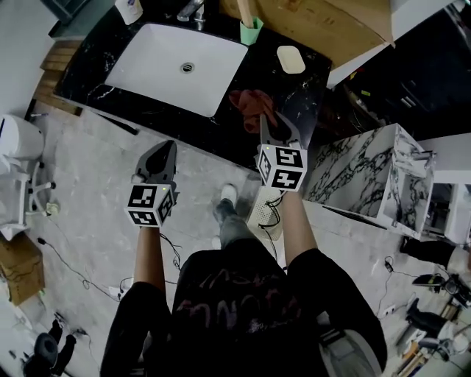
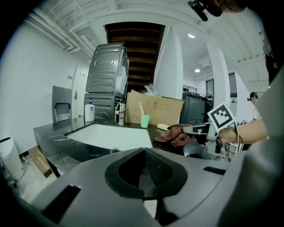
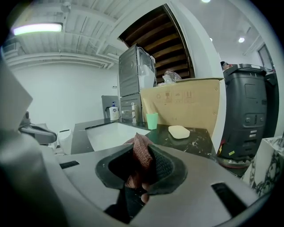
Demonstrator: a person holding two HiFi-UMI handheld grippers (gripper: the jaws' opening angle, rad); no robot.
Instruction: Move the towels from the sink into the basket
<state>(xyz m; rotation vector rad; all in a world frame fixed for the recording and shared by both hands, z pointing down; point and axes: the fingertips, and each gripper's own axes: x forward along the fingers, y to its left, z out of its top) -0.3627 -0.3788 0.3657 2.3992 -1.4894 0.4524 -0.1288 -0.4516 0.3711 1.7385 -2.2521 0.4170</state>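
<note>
A red-brown towel [image 1: 249, 103] lies bunched on the black marble counter [image 1: 294, 96], just right of the white sink [image 1: 147, 59]. My right gripper [image 1: 269, 131] reaches over the counter's front edge and is shut on it. In the right gripper view a fold of the towel [image 3: 142, 153] stands pinched between the jaws. My left gripper [image 1: 162, 151] hangs in front of the counter, over the floor, shut and holding nothing. The left gripper view shows the towel [image 2: 176, 136] with the right gripper [image 2: 195, 129] on it. The sink basin [image 2: 111, 135] holds no cloth that I can see.
A green cup [image 1: 251, 31], a pale soap bar [image 1: 291, 59], a soap bottle [image 1: 129, 9] and the faucet [image 1: 193, 10] stand around the sink. A cardboard box [image 1: 324, 22] is behind them and a marble block [image 1: 375, 177] at the right. A white perforated thing [image 1: 263, 215] lies on the floor.
</note>
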